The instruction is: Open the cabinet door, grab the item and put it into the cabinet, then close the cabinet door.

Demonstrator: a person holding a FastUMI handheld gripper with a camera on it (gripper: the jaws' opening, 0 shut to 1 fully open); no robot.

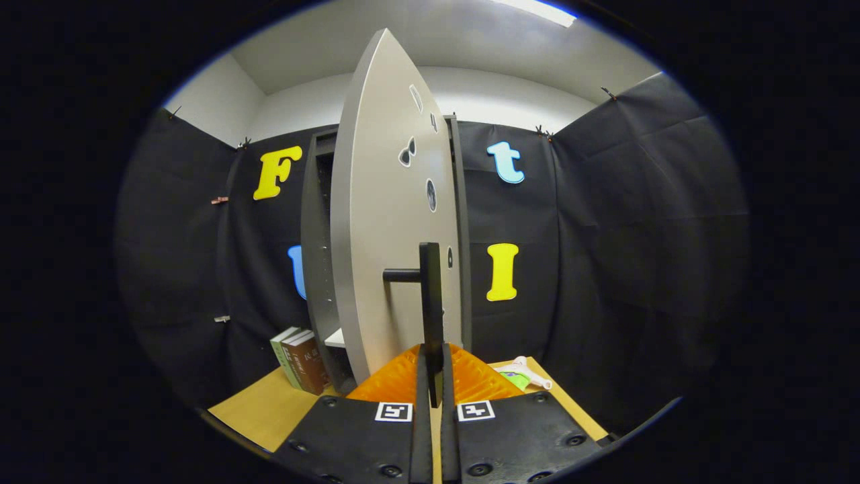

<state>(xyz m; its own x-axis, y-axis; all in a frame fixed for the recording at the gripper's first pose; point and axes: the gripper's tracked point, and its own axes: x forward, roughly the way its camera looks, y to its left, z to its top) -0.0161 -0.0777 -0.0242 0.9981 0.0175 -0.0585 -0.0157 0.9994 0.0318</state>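
The gripper (433,376) is closed on the black bar handle (431,316) of the cabinet door (383,222), its two orange ribbed fingers (396,383) pressing the vertical bar from either side so that the bar runs down into the narrow gap between them. The handle stands off the door on a short black horizontal post (401,275). The door itself is a pale grey panel swung well out from the cabinet (319,262), seen almost edge-on and rising tall straight ahead of the fingers; several small dark cut-out holes (431,195) dot its face. Behind and to the left of the door the dark grey cabinet body stands open, with a white shelf (335,338) visible low inside it. Just left of the cabinet, a few books (300,363) stand upright on the light wooden surface (262,410), leaning against the cabinet's side, one with a green spine and one brown. On the other side of the fingers, beyond the door and lying on the surface, is a small white and green item (521,375), partly hidden by the right finger; what kind of thing it is cannot be told from here. It lies apart from the cabinet, outside it.
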